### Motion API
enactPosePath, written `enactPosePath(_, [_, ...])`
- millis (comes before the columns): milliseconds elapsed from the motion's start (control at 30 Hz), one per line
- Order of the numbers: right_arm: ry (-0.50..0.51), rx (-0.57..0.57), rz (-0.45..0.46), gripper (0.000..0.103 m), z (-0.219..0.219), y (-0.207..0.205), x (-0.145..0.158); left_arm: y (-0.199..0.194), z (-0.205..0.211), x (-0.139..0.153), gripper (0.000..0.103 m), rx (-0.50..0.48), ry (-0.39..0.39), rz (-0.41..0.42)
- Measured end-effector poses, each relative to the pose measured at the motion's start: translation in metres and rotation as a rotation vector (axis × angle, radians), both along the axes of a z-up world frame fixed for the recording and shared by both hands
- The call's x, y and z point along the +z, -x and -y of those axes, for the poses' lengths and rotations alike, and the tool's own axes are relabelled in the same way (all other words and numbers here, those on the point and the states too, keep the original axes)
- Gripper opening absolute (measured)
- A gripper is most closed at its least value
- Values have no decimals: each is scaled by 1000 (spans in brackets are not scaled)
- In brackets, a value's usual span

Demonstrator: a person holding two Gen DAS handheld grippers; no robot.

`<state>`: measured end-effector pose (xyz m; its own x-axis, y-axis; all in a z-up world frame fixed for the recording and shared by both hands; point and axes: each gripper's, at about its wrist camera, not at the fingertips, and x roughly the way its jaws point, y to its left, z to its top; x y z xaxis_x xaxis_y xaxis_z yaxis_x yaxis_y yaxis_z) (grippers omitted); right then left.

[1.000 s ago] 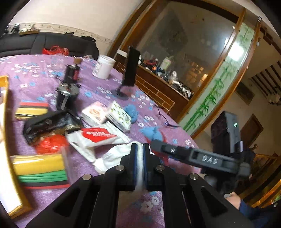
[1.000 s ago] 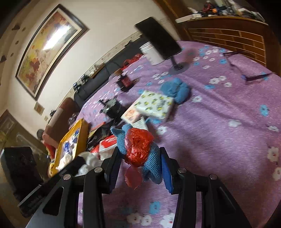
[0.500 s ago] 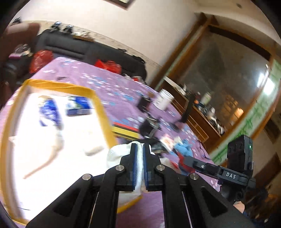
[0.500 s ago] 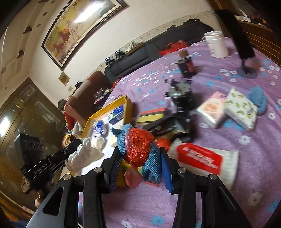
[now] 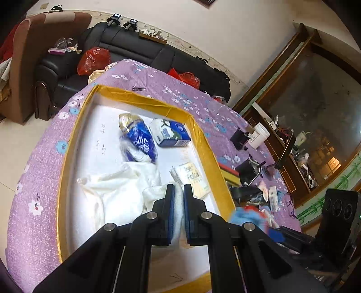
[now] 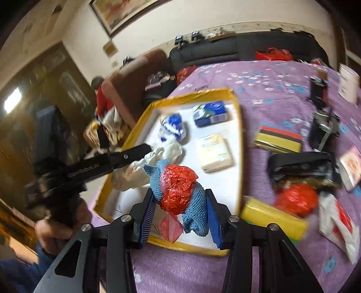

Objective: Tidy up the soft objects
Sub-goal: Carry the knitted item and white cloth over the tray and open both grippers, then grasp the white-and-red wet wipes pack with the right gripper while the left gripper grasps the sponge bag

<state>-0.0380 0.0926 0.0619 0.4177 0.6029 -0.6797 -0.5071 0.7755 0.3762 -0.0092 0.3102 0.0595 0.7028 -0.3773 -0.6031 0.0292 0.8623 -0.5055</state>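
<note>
Cream wall (image 5: 225,29) behind a long black sofa (image 5: 140,54), brown armchair (image 5: 29,45) beside it. Big framed picture (image 6: 126,11) up high. Pale floor (image 5: 13,144). Dark wooden cabinet (image 5: 291,157) with glass.

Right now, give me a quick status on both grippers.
Left gripper shut on white cloth over yellow-rimmed tray. Right gripper shut on blue knit cloth and red bag. Nothing blocking.

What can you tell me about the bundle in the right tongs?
The bundle is a blue knitted cloth wrapped around a crumpled red plastic bag, soft and lumpy. The right tongs are shut on it, blue pads pressing both sides, holding it above the near edge of the yellow-rimmed tray. A red scrap dangles beneath.
</note>
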Motion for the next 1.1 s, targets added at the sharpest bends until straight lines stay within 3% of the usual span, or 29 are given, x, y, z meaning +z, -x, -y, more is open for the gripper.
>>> enactPosePath(200, [45, 28, -52, 49, -29, -11, -25, 10, 2, 0, 7, -8, -28, 16])
enactPosePath(300, [49, 32, -63, 54, -31, -16, -28, 12, 0, -1, 13, -14, -25, 16])
enactPosePath(433, [46, 30, -67, 59, -27, -15, -27, 17, -1, 2, 42, -17, -17, 32])
enactPosePath(467, [38, 26, -65, 59, -24, -14, -24, 19, 1, 4, 42, -17, -18, 40])
enactPosePath(800, [-78, -151, 12, 59, 74, -7, 8, 24, 48, 24, 43, -130, -45, 101])
enactPosePath(900, [-102, -232, 3, 62, 118, -10, 5, 24, 74, 24, 44, -190, -62, 105])
enactPosePath(1000, [-114, -332, -33, 71, 166, -19, -8, 22, 102, 17, 44, -260, -68, 86])
enactPosePath(1100, [-121, -387, -89, 72, 198, -31, -25, 21, 127, 10, 44, -316, -74, 67])
